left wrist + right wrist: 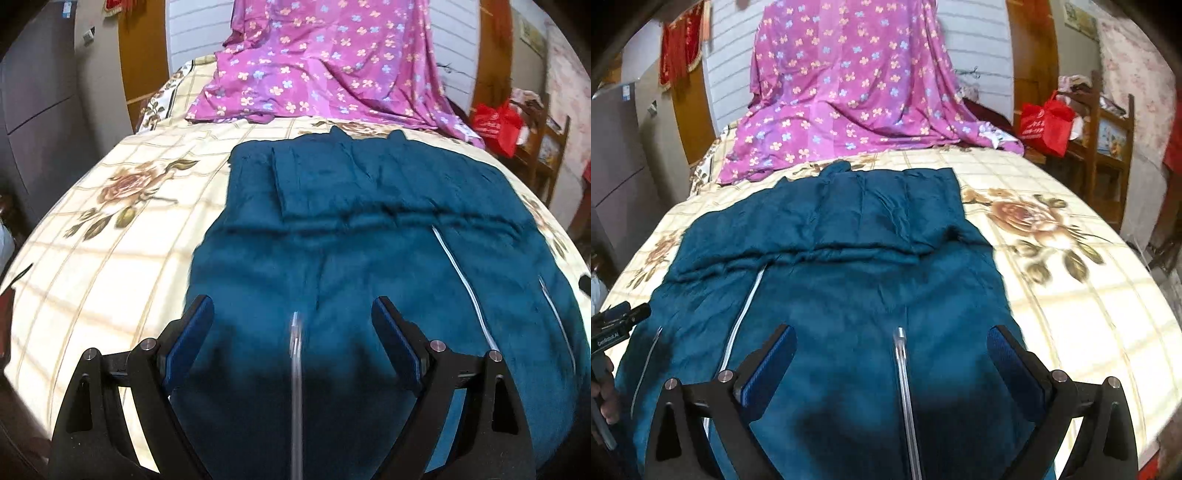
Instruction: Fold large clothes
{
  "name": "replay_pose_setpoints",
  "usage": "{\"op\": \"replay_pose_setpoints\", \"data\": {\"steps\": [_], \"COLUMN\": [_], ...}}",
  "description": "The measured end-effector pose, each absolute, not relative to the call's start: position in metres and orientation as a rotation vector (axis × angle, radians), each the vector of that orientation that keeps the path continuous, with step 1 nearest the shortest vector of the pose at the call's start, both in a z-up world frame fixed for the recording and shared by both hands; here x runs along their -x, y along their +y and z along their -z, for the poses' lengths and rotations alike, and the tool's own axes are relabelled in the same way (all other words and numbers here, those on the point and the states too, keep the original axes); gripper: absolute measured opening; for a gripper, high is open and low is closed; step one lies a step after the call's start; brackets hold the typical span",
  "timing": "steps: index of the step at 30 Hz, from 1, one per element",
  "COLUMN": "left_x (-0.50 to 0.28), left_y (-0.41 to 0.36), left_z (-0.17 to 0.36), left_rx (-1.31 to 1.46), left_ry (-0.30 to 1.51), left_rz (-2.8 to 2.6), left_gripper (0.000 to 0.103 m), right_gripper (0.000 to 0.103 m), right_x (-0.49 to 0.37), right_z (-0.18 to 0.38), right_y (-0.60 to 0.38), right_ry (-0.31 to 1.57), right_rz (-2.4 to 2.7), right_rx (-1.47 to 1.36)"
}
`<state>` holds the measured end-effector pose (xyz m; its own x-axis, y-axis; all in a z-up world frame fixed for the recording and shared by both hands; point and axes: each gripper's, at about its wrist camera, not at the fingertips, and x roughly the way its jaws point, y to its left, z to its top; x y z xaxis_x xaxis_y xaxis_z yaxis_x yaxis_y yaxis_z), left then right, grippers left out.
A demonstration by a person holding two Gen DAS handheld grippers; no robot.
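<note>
Showing 1 teal garment [369,229] flat on bed [110,236] | 1 purple floral sheet [317,66] far | 1 red bag [1047,123] far right | left claw [293,314] released | right claw [892,343] released, both empty

Teal fleece garment [369,236] spread flat on the bed — far part folded over, white zipper lines showing

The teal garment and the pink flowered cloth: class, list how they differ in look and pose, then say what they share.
1. The teal garment is plain with white stripes; the pink flowered cloth carries small blossoms.
2. The teal garment lies flat, its far part folded over; the pink flowered cloth hangs down the wall and spills onto the mattress.
3. The teal garment is nearer the cameras; the pink flowered cloth lies beyond it.
Both rest on the rose-print bed cover.
</note>
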<state>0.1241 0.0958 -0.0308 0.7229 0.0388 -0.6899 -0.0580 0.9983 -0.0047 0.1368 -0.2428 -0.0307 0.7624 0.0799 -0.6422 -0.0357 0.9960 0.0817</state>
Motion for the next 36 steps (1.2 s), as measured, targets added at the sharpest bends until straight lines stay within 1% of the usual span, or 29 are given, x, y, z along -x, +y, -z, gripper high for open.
{"op": "replay_pose_setpoints", "data": {"steps": [4,6,9,13,16,20,23,26,36], "left_x": [-0.085,-0.075,-0.061,-0.045,-0.041,-0.045,-0.043,-0.037,-0.003], "left_y": [0.103,0.108,0.12,0.147,0.164,0.165,0.165,0.167,0.175], "left_z": [0.037,0.039,0.039,0.044,0.047,0.059,0.075,0.086,0.081], "left_rx": [0.017,-0.002,0.005,0.068,0.153,0.115,0.139,0.153,0.201], "left_ry": [0.764,0.765,0.76,0.8,0.832,0.86,0.896,0.908,0.878], "left_rz": [-0.036,-0.047,-0.063,-0.12,-0.119,-0.128,-0.078,-0.038,0.125], "left_gripper": [0.088,0.088,0.088,0.088,0.088,0.088,0.088,0.088,0.088], "right_gripper": [0.103,0.103,0.103,0.103,0.103,0.103,0.103,0.103,0.103], "right_x": [-0.085,-0.067,-0.053,-0.041,-0.034,-0.041,-0.048,-0.043,-0.04], "right_z": [0.028,0.031,0.033,0.052,0.06,0.077,0.095,0.1,0.102], "right_y": [-0.242,-0.247,-0.266,-0.311,-0.331,-0.353,-0.361,-0.357,-0.328], "right_ry": [0.654,0.665,0.696,0.78,0.798,0.866,0.898,0.885,0.893], "right_rz": [-0.049,-0.051,-0.034,-0.039,-0.059,-0.133,-0.178,-0.211,-0.313], "right_rx": [0.056,0.113,0.119,0.008,-0.058,-0.201,-0.29,-0.256,-0.187]}}
